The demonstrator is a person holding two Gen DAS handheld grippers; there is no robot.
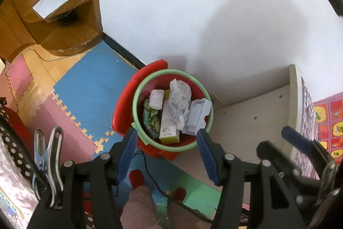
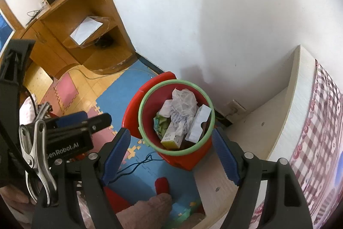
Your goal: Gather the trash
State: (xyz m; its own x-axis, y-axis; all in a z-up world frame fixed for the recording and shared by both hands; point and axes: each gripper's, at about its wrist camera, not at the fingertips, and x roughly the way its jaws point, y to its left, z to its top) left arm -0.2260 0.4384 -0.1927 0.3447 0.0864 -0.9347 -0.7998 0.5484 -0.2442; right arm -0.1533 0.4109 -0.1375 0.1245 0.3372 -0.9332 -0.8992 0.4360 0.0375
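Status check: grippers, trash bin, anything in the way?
Left gripper and right gripper open, empty, above the bin. Bin holds crumpled paper and cartons. Black cable on floor nearby.

One red bin [image 2: 184,156] with a green rim stands by the wall. It holds one crumpled plastic bag [image 2: 184,100], one yellow-green carton [image 2: 171,136] and one white moulded tray [image 2: 198,125]. Two tongs appear, left [image 1: 167,156] and right [image 2: 171,156]. Two metal clips [image 1: 50,164] show.
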